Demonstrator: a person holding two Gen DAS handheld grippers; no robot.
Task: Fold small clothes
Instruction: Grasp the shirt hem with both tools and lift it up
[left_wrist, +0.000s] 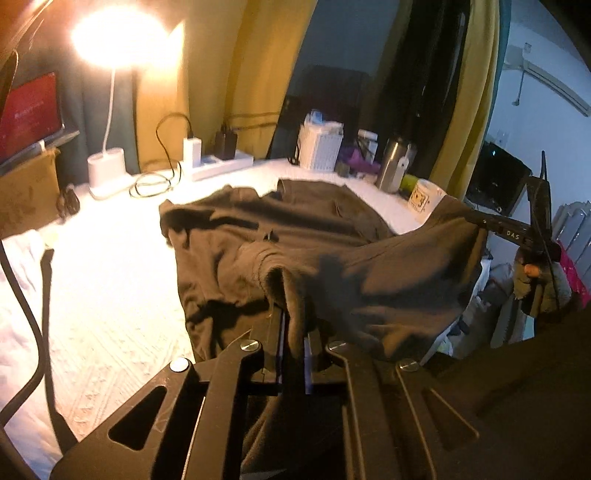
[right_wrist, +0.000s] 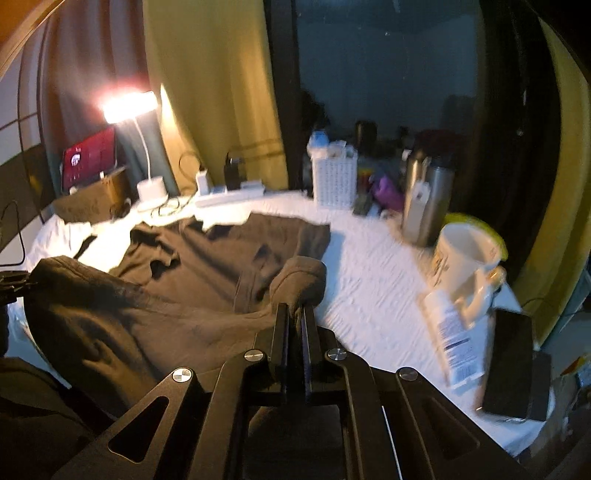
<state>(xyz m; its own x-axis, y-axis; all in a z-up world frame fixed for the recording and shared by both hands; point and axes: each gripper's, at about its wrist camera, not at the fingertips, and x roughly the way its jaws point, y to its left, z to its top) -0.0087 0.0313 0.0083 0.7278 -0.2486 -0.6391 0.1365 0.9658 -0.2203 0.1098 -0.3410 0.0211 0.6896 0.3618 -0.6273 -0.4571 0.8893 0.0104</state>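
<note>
A dark brown garment (left_wrist: 258, 229) lies partly spread on the white-covered table (left_wrist: 110, 295). My left gripper (left_wrist: 293, 332) is shut on a bunched edge of it and holds that edge lifted off the table. In the left wrist view the right gripper (left_wrist: 491, 225) shows at the right, pinching the garment's other near corner. In the right wrist view my right gripper (right_wrist: 295, 317) is shut on a rolled edge of the garment (right_wrist: 207, 258), raised above the table (right_wrist: 369, 277). The cloth hangs stretched between the two grippers; its far half rests on the table.
A lit desk lamp (left_wrist: 110, 166), cables and a power strip (left_wrist: 218, 166) stand at the back left. A white basket (right_wrist: 334, 181), a steel flask (right_wrist: 424, 206), a white mug (right_wrist: 465, 258), a leaflet and a black phone (right_wrist: 509, 365) crowd the right side.
</note>
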